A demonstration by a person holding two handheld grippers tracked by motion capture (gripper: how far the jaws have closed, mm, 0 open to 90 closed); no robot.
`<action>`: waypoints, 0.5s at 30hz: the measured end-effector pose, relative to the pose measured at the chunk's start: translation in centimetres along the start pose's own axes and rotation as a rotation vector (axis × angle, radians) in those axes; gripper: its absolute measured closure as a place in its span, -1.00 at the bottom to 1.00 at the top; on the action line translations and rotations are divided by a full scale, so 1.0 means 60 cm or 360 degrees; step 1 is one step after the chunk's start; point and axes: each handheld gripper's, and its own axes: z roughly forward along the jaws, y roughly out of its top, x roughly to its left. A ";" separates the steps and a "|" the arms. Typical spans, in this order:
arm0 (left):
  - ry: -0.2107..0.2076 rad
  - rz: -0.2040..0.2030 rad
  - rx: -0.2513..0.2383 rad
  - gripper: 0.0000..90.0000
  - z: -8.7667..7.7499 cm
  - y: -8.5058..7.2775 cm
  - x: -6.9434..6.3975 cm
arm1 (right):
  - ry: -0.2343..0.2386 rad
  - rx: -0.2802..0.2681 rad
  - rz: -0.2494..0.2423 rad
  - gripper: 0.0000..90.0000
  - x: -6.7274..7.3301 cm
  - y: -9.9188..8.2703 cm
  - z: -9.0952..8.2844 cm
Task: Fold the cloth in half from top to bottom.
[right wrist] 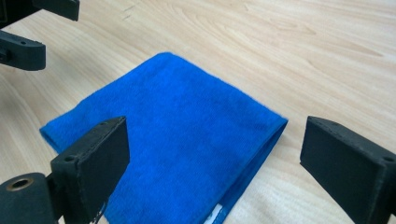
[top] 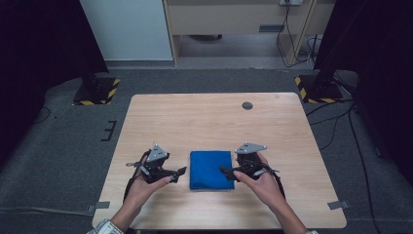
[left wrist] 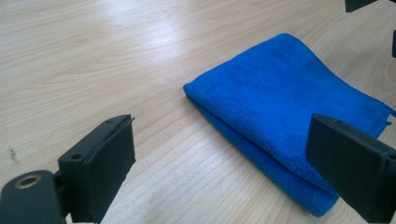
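The light fell evenly from above and the worktop (top: 209, 117) was bright, while both sides of the room stayed almost black. The high view was a little soft and grainy. In both gripper views the blue cloth (left wrist: 285, 102) was sharp and shadows were faint.

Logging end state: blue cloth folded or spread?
Folded. The blue cloth lies as a compact square, stacked layers showing along its edge.
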 end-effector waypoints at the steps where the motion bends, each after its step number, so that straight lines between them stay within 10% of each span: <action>1: -0.0004 -0.0006 -0.0010 -0.84 0.000 0.002 0.001 | 0.0004 -0.0003 0.0007 -0.81 -0.001 0.002 0.000; 15: 0.0010 0.0036 -0.0007 -0.86 0.000 0.068 0.019 | -0.0005 -0.0077 -0.0011 -0.83 -0.016 0.051 0.002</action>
